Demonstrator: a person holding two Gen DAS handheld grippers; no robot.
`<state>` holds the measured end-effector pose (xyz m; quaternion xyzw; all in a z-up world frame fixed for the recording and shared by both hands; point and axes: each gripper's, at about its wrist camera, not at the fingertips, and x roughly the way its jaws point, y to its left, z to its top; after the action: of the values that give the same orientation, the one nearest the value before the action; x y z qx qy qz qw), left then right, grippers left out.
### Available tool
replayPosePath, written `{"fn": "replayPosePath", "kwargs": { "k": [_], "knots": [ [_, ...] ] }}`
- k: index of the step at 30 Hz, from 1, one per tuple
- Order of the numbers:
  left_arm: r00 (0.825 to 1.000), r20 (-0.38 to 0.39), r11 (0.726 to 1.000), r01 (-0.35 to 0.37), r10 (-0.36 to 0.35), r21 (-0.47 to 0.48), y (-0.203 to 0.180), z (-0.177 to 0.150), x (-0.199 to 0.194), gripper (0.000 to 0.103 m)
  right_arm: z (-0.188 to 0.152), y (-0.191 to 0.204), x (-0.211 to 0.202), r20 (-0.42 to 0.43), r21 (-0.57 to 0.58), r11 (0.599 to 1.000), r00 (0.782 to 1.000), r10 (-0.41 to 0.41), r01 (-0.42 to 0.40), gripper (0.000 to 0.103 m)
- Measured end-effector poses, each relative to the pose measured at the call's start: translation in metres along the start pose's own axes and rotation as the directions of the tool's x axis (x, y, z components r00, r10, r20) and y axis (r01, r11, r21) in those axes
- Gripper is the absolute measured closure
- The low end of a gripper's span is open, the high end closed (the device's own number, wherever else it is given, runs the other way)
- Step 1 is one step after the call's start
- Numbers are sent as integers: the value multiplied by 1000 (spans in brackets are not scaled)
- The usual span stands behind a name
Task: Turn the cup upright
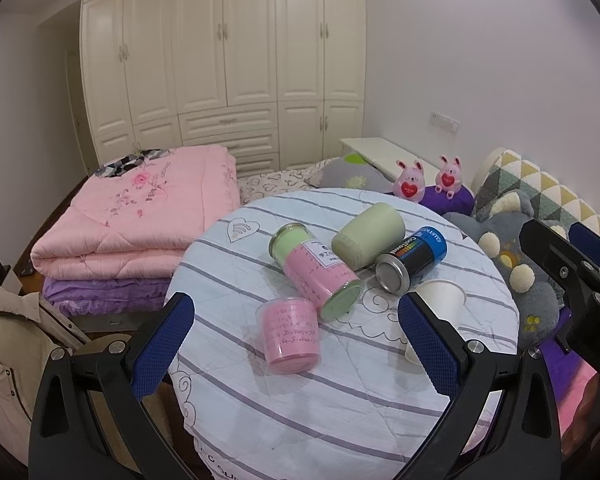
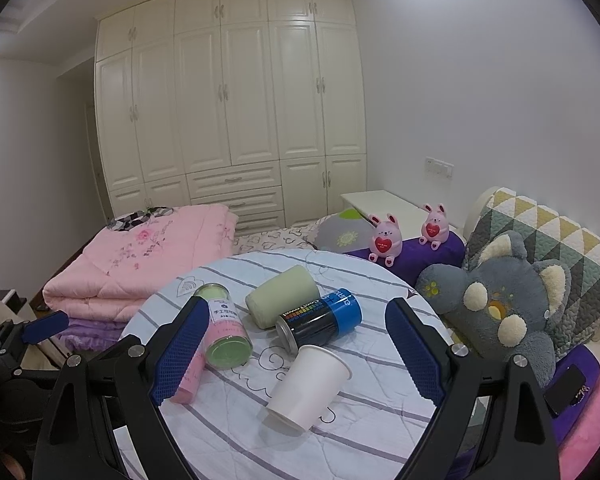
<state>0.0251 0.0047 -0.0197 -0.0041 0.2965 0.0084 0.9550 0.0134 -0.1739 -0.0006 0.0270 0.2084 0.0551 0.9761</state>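
Observation:
A white paper cup [image 2: 310, 386] lies on its side on the round striped table [image 2: 364, 440], mouth toward me; in the left wrist view the cup [image 1: 440, 300] is partly behind my right finger. A pale green cup [image 1: 368, 242] lies on its side farther back, also in the right wrist view [image 2: 281, 296]. A small pink cup [image 1: 289, 334] stands mouth down. My left gripper [image 1: 295, 350] is open and empty, above the pink cup. My right gripper [image 2: 293, 354] is open and empty, straddling the white cup from above.
A pink and green jar [image 1: 316, 272] and a blue and black can [image 1: 414, 258] lie between the cups. A folded pink quilt [image 1: 139, 216] is on the left. A grey plush cat [image 2: 500, 304] and pink bunnies [image 2: 386, 240] sit on the right.

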Motion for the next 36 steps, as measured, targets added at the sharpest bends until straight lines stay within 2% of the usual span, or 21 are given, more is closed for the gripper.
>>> {"fn": "replayPosePath", "kwargs": {
  "k": [13, 25, 30, 36],
  "knots": [
    [999, -34, 1000, -19, 19, -21, 21, -2, 15, 0, 4, 19, 20, -51, -34, 999, 998, 32, -34, 12],
    [995, -90, 998, -56, 52, -37, 53, -4, 38, 0, 7, 47, 59, -152, -78, 992, 984, 87, -100, 12],
    [989, -113, 993, -103, 96, -53, 76, -5, 49, 0, -3, 59, 80, -228, -38, 990, 966, 122, -133, 12],
    [979, -172, 992, -117, 107, -50, 99, -17, 66, 0, -20, 78, 110, -346, 9, 986, 924, 161, -168, 12]
  ]
}}
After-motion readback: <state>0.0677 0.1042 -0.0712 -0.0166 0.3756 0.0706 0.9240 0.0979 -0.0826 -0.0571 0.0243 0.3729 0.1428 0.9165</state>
